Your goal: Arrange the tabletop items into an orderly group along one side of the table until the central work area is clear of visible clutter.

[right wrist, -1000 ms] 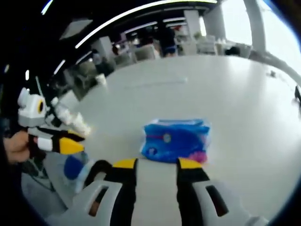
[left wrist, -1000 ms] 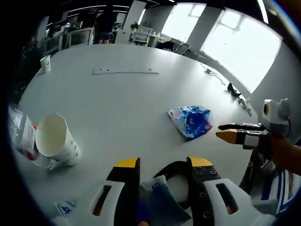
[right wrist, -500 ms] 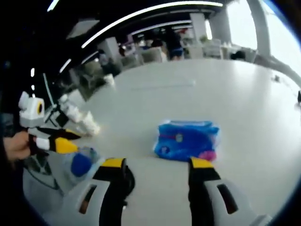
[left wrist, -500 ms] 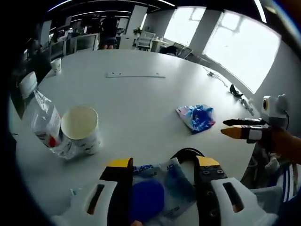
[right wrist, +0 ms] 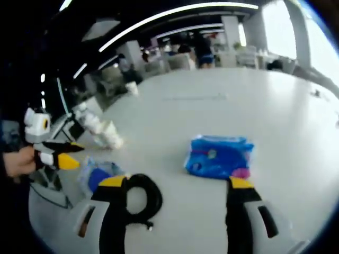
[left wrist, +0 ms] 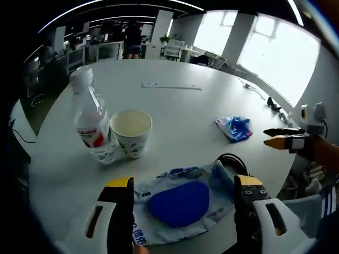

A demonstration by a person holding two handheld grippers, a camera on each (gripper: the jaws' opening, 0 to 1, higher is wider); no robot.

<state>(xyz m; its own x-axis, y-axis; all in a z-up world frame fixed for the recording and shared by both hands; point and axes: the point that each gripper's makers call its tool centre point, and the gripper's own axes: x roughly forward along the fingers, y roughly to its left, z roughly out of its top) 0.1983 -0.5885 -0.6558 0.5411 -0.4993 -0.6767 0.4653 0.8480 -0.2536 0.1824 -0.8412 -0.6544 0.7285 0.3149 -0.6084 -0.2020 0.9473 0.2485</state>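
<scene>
so in the left gripper view the left gripper (left wrist: 184,185) has its jaws wide apart with nothing clamped, hovering over a clear plastic pouch (left wrist: 183,200) with a big blue oval on it, lying flat at the near edge of the round white table (left wrist: 175,114). a black cable loop (left wrist: 231,159) sits just beside the pouch on its right. further in and to the left, a clear water bottle (left wrist: 91,123) with a white cap and red label stands upright, and a paper cup (left wrist: 130,130) stands upright just to its right, looks like they're touching. the small blue packet (left wrist: 234,127) lies on its own over to the right, well apart from the bottle and cup. a pale flat strip (left wrist: 170,85) lies far off across the table. the right gripper (left wrist: 279,137) shows at the right edge with a hand behind it.

in the right gripper view the right gripper (right wrist: 177,183) is also spread open and empty. the blue packet (right wrist: 220,157) lies just beyond its right jaw, the cable loop (right wrist: 140,198) is near the left jaw, and the pouch (right wrist: 99,175) sits left of that. the bottle and cup are blurry further back on the left. the left gripper (right wrist: 55,154) is at the left edge.
</scene>
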